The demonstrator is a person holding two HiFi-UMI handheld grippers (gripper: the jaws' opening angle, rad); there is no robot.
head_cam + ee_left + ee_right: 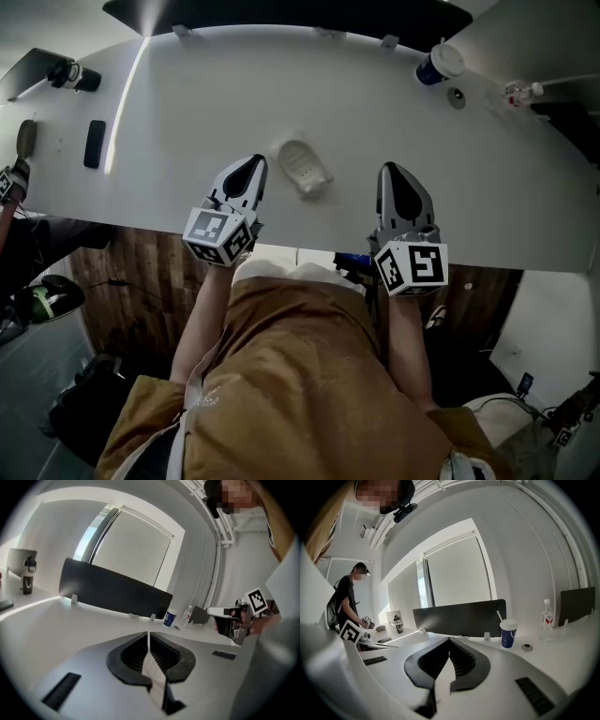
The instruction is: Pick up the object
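A small white shell-shaped object (pixel 306 168) lies on the white table (pixel 187 103), near its front edge. My left gripper (pixel 254 163) hovers just left of it, and my right gripper (pixel 392 171) stands a little further off on its right. Neither touches it. In the left gripper view the left gripper (pixel 148 635) has its jaws pressed together with nothing between them. The right gripper (pixel 450 641) looks the same in its own view, shut and empty. Neither gripper view shows the object.
A blue and white cup (pixel 438 64) with a straw and a small bottle (pixel 521 92) stand at the back right. A black phone (pixel 95 142) and a dark bottle (pixel 73 75) are at the left. A dark partition (pixel 281 13) lines the far edge. Another person (pixel 348 603) works at the left.
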